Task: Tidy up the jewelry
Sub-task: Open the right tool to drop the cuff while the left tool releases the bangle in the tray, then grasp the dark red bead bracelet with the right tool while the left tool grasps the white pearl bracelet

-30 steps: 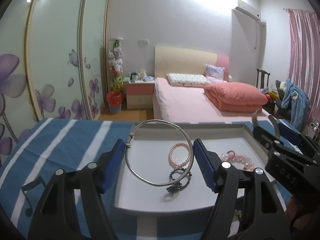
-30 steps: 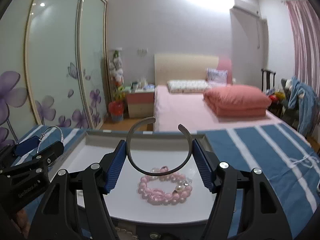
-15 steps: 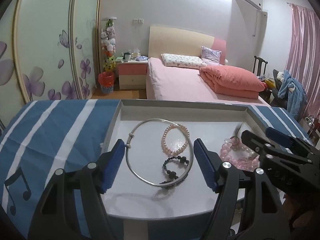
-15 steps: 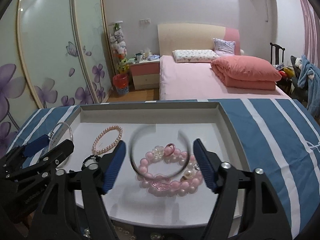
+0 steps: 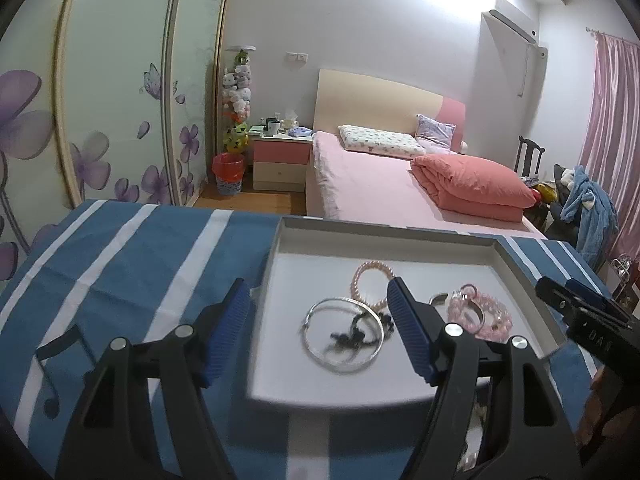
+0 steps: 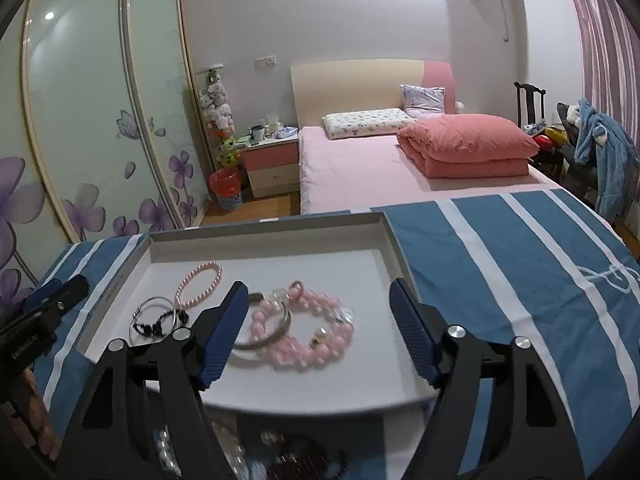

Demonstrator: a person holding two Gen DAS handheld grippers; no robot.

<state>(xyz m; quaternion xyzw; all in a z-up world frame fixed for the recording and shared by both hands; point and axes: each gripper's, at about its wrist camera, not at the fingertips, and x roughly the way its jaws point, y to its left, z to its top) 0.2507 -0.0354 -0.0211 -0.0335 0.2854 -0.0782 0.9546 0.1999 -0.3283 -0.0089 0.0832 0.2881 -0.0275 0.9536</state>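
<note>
A white tray point(image 5: 288, 276) point(image 6: 384, 280) sits on a blue striped cloth. In it lie a thin silver bangle point(image 5: 320, 356) point(image 6: 150, 304) over a dark bead bracelet point(image 5: 348, 336) point(image 6: 154, 322), a small pink pearl bracelet point(image 5: 370, 276) point(image 6: 200, 286), chunky pink bead bracelets point(image 5: 484, 316) point(image 6: 316, 320) and a dark open cuff point(image 6: 264, 336). My left gripper point(image 5: 318, 332) is open and empty, above the tray's near left part. My right gripper point(image 6: 312, 328) is open and empty, above the pink beads. Each gripper shows at the edge of the other's view.
More loose jewelry point(image 6: 280, 456) lies below the tray's near edge. The blue striped cloth point(image 5: 120, 264) point(image 6: 520, 280) spreads left and right of the tray. A bed point(image 5: 380, 184), nightstand and wardrobe stand beyond the table.
The left gripper let go of the silver bangle and the right let go of the dark cuff. Both pieces now lie in the tray. Both grippers have drawn back.
</note>
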